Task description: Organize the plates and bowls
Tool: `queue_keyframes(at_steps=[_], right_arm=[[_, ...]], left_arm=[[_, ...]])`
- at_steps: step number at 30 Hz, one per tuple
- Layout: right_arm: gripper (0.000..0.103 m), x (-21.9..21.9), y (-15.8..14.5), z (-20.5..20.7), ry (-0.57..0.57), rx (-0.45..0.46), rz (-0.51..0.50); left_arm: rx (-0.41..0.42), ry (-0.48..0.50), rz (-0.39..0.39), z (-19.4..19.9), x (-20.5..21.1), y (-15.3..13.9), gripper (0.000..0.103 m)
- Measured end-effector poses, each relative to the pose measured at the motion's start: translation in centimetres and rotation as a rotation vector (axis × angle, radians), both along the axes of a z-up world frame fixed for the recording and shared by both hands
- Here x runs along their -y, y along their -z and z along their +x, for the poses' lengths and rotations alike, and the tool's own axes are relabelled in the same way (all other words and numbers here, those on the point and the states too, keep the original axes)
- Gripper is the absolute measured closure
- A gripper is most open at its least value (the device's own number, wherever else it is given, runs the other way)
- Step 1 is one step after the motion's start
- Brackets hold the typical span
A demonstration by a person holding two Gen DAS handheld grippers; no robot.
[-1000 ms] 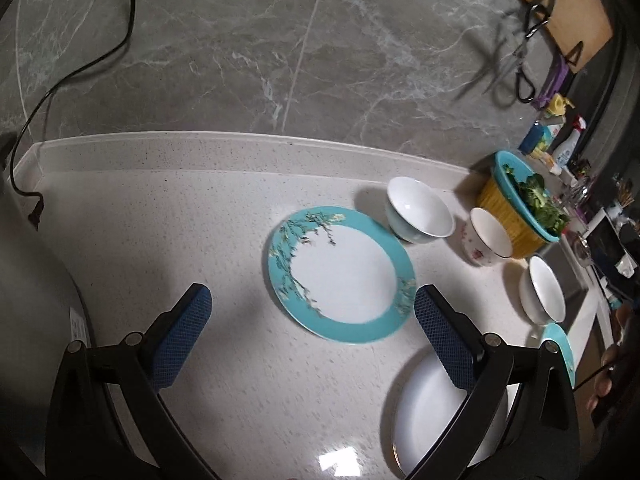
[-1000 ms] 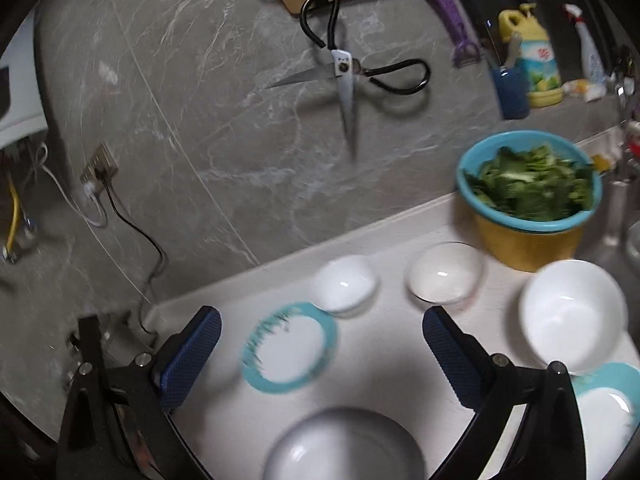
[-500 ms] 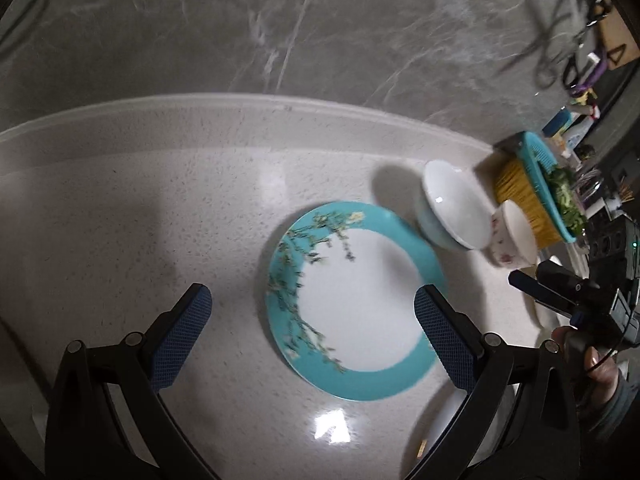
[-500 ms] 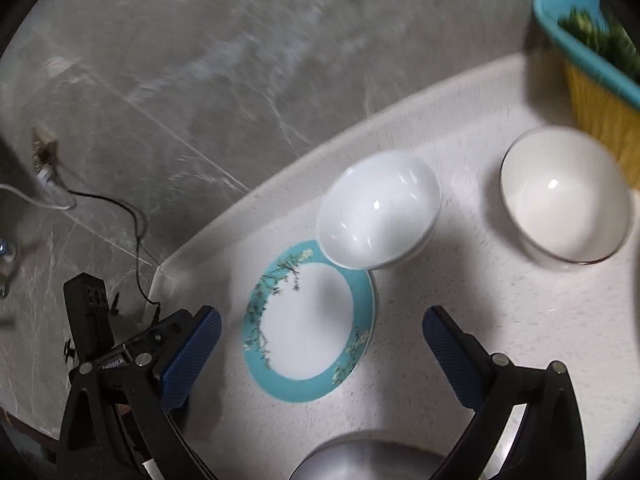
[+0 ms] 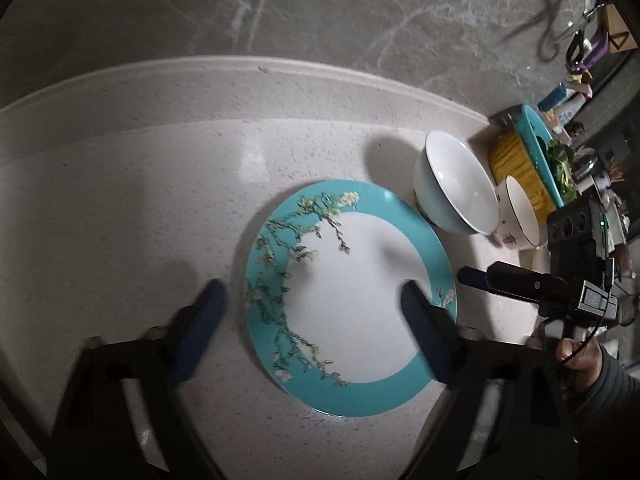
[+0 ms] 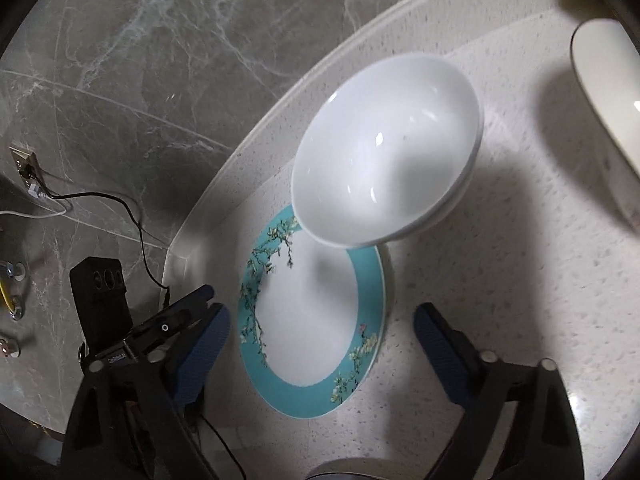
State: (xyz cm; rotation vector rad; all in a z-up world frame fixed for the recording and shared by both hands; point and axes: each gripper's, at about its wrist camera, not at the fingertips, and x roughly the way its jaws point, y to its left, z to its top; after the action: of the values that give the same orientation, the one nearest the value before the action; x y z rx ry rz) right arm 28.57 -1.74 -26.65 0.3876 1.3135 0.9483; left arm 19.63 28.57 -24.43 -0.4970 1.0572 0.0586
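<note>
The plate (image 5: 348,300) lies flat on the counter (image 5: 120,200). A bowl (image 5: 456,184) stands just behind and right of it, near the wall (image 5: 320,12). A cup (image 5: 518,216) stands right of the bowl, a basket (image 5: 524,160) behind the cup.

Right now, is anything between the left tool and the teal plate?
Nothing visible: the left tool is open right over the teal plate, one finger on each side of its left rim. The white bowl sits beyond the plate's far edge.
</note>
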Motion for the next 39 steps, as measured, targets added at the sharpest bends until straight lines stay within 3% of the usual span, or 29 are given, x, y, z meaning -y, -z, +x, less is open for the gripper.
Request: queue_keyframes(at_steps=[1, 2, 8, 12, 17, 22, 25, 27, 28, 32, 36, 39], right_arm=[[0.016, -0.1, 0.1, 0.0, -0.005, -0.001, 0.002], [0.018, -0.2, 0.3, 0.0, -0.008, -0.004, 0.0], [0.024, 0.0, 0.9, 0.0, -0.009, -0.035, -0.009], [0.038, -0.2, 1.3, -0.1, -0.026, -0.052, -0.016], [0.039, -0.6, 1.4, -0.1, -0.039, -0.057, -0.01], [0.049, -0.6, 1.7, 0.1, -0.041, -0.062, -0.018], [0.07, -0.1, 2.0, 0.4, -0.021, -0.068, -0.056], [0.089, 0.1, 2.3, 0.4, -0.009, -0.07, -0.084], [0.092, 0.3, 2.4, 0.5, -0.001, -0.076, -0.093], [0.094, 0.2, 2.4, 0.5, 0.0, -0.078, -0.115], [0.092, -0.5, 1.6, 0.0, -0.038, -0.005, -0.176], [0.091, -0.7, 1.4, -0.4, -0.054, 0.029, -0.197]], left_arm=[[-0.012, 0.003, -0.002, 0.1, 0.1, 0.2, 0.042], [-0.026, 0.006, -0.001, 0.3, 0.1, 0.5, 0.044], [-0.053, -0.041, -0.009, 0.2, -0.7, 1.7, 0.045], [-0.084, -0.02, -0.022, 0.8, -0.5, 2.7, 0.045], [-0.099, -0.018, -0.052, 1.2, -0.2, 3.6, 0.045], [-0.122, 0.001, -0.027, 1.3, 0.3, 4.1, 0.058], [-0.12, -0.027, -0.03, 1.0, -0.5, 4.2, 0.07], [-0.117, -0.031, -0.035, 0.9, -0.7, 4.3, 0.07], [-0.12, -0.028, -0.026, 0.9, -0.6, 4.3, 0.071], [-0.126, -0.048, 0.003, 1.0, -0.7, 4.2, 0.075], [-0.125, -0.078, 0.023, 0.6, -1.0, 4.3, 0.086], [-0.12, -0.082, 0.026, 0.3, -1.0, 4.2, 0.087]])
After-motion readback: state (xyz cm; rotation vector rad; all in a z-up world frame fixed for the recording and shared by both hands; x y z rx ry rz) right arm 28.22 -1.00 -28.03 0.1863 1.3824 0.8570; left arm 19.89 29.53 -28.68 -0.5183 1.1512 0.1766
